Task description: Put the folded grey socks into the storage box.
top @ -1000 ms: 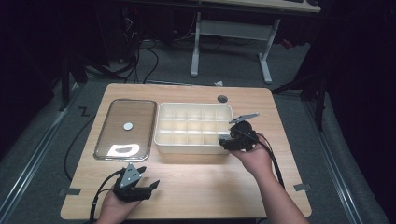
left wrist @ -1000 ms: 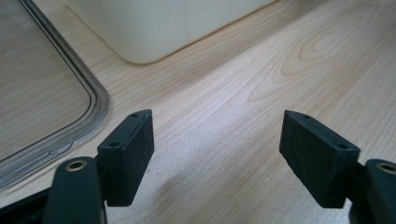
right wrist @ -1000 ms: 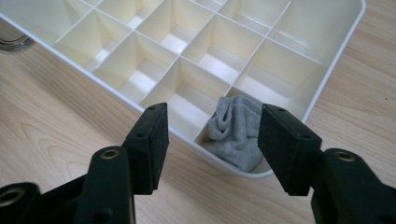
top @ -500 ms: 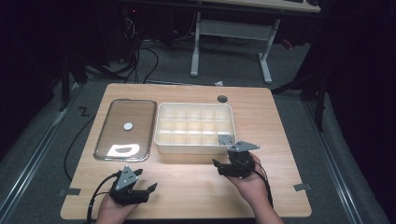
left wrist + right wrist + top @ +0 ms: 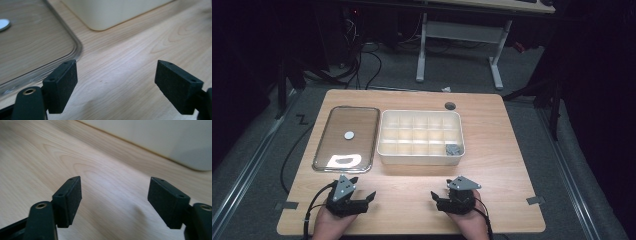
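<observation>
- The right claw (image 5: 443, 198) rests at the near edge of the counter (image 5: 507, 150), right of the middle; its jaws have just been opening and now stand wide apart with nothing between them, only bare wood.
- The left claw (image 5: 362, 198) sits at the near edge too, left of the middle, jaws spread wide and gripping nothing.
- The cream compartment box (image 5: 384, 150) stands on the counter beyond both claws, well apart from them, its near wall facing them.
- A small grey part (image 5: 454, 148) lies in the box's near right corner compartment, straight beyond the right claw and a little to its right, not touched by it.
- In the right gripper view the box wall (image 5: 160, 137) runs across the far side, clear of the black pads (image 5: 73, 200).
- A clear lid (image 5: 346, 137) lies flat left of the box, just beyond the left claw; in the left gripper view its rounded corner (image 5: 76, 47) comes close behind the left-hand pad (image 5: 61, 85).
- A small white disc (image 5: 349, 134) sits at the lid's middle.
</observation>
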